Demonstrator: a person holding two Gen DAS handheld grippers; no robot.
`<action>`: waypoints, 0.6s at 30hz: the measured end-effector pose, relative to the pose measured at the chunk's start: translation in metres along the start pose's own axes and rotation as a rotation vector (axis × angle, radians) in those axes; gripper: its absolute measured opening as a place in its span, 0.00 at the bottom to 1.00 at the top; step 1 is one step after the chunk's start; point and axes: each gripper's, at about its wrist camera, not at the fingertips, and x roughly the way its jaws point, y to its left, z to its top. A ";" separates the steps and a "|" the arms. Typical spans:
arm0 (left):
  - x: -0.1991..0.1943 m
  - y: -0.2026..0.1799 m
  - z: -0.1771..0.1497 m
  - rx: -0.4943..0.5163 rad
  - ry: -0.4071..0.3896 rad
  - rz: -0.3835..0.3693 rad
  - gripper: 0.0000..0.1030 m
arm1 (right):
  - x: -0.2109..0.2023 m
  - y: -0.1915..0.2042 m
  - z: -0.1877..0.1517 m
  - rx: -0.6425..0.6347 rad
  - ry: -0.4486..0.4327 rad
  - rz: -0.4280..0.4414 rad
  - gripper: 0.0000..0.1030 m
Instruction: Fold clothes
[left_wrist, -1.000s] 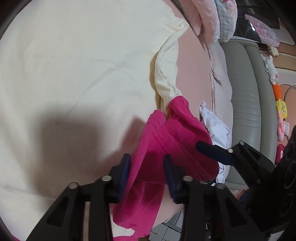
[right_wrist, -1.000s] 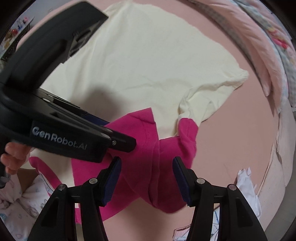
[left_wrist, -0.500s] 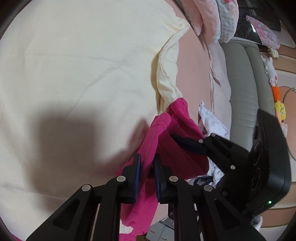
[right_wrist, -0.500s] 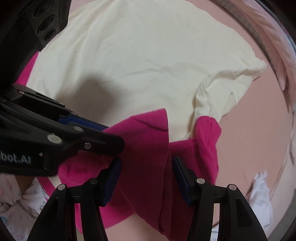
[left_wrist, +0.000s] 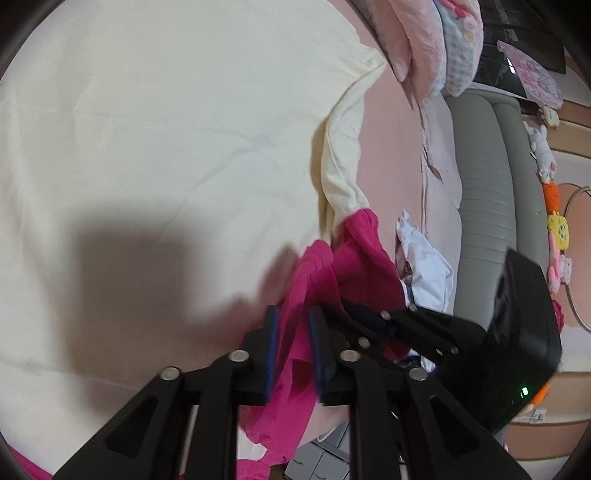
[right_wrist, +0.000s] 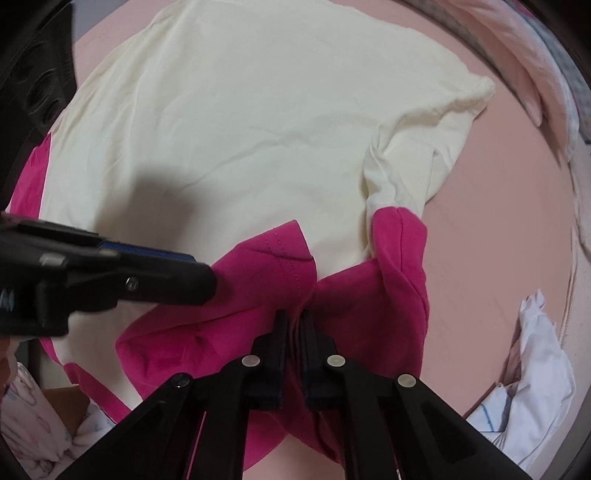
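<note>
Right gripper (right_wrist: 294, 325): jaws, apart half a second ago, now pinched on magenta fabric (right_wrist: 369, 295). Left gripper (left_wrist: 293, 325): jaws just reopened slightly, magenta fabric between, grip unclear. Magenta fabric: bunched at cream shirt's (right_wrist: 258, 129) near hem.

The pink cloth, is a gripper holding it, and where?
Both: the right gripper pinches the pink cloth at a bunched middle fold; the left gripper clamps its edge.

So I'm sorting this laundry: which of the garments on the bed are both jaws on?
The pink garment, bunched over the flat cream shirt; the white one lies untouched at the bed's edge.
</note>
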 end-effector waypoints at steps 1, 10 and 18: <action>-0.002 0.001 0.001 -0.003 -0.004 0.012 0.53 | -0.002 0.001 -0.002 0.001 -0.012 0.007 0.04; -0.004 -0.009 0.003 0.063 -0.003 -0.138 0.70 | -0.040 0.016 -0.027 -0.043 -0.110 0.088 0.04; 0.000 -0.018 -0.009 0.178 0.023 -0.158 0.70 | -0.052 0.009 -0.045 -0.012 -0.155 0.122 0.04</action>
